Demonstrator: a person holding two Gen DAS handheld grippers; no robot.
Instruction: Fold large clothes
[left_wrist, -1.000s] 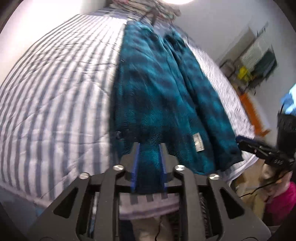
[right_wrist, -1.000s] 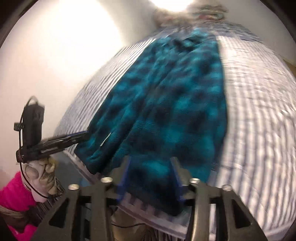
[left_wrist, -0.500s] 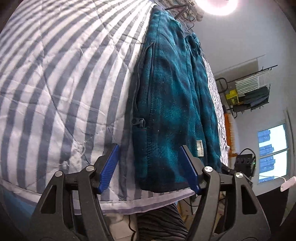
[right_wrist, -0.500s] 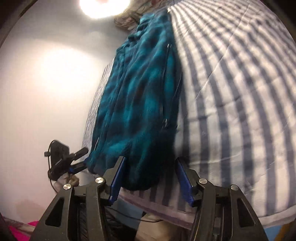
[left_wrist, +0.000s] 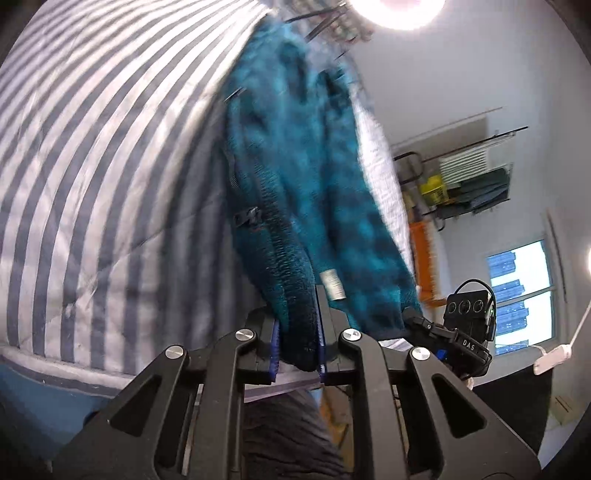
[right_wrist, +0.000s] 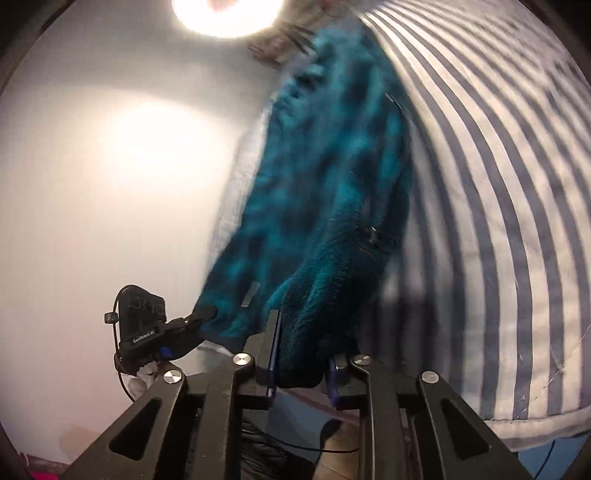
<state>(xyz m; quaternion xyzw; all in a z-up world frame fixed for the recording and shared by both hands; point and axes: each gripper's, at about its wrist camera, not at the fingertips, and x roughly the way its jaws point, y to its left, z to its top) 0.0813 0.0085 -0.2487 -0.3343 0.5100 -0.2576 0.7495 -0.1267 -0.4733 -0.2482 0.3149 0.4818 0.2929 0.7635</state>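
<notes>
A teal fleece jacket (left_wrist: 295, 177) lies lengthwise on a bed with a blue-and-white striped cover (left_wrist: 92, 147). My left gripper (left_wrist: 297, 325) is shut on the jacket's near hem at one corner and lifts it off the bed. My right gripper (right_wrist: 303, 339) is shut on the hem at the other corner of the jacket (right_wrist: 332, 184). Each gripper shows in the other's view, the right one (left_wrist: 436, 328) and the left one (right_wrist: 177, 325), both clamped on the hem. A zipper pull (left_wrist: 247, 218) and a white label (left_wrist: 332, 282) show near the hem.
The striped cover (right_wrist: 498, 184) fills the right of the right wrist view. A white wall (right_wrist: 110, 184) stands beside the bed. A rack with a yellow item (left_wrist: 436, 188), an orange object (left_wrist: 421, 243) and a window (left_wrist: 517, 295) lie beyond the bed's far side.
Both grippers were open around the hem half a second ago. They have closed on it and raised the near end of the jacket off the bed.
</notes>
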